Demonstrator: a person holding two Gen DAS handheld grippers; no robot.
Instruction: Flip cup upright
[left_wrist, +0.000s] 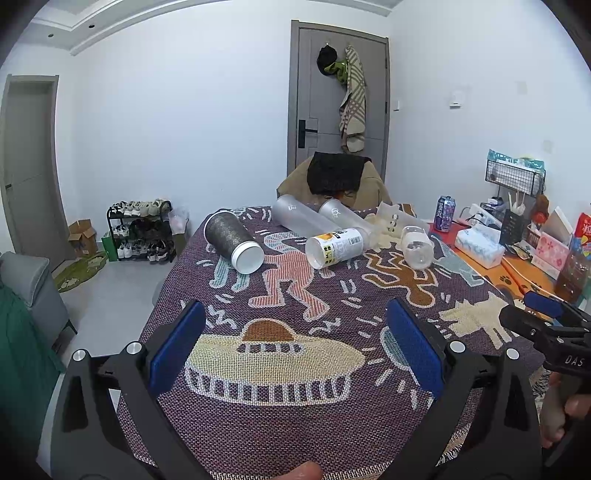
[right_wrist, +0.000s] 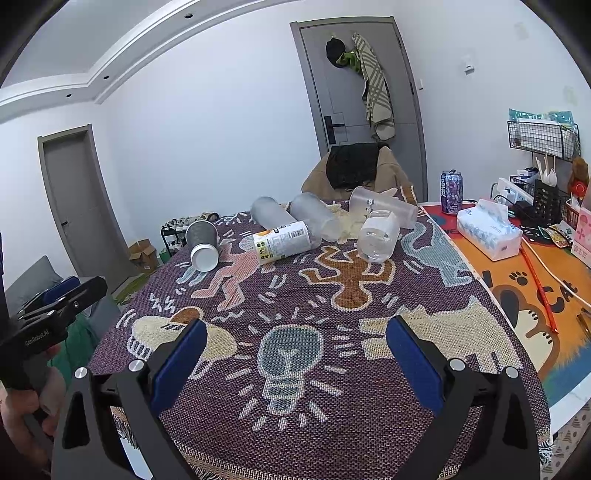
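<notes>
Several cups lie on their sides at the far end of a patterned cloth (left_wrist: 295, 424): a dark grey cup (left_wrist: 233, 242) (right_wrist: 202, 240), a labelled clear cup (left_wrist: 338, 246) (right_wrist: 282, 242), two frosted cups (left_wrist: 301, 218) (right_wrist: 314, 218) and a small clear cup (left_wrist: 417, 245) (right_wrist: 378, 236). My left gripper (left_wrist: 295, 347) is open and empty above the near cloth, well short of the cups. My right gripper (right_wrist: 295, 358) is open and empty too. Each gripper shows at the edge of the other's view.
A tissue box (right_wrist: 487, 230), a drink can (right_wrist: 451, 192), a wire rack (right_wrist: 543, 136) and small boxes crowd the orange mat on the right. A chair with a coat (left_wrist: 332, 177) stands behind the table. A shoe rack (left_wrist: 142, 230) stands on the floor at left.
</notes>
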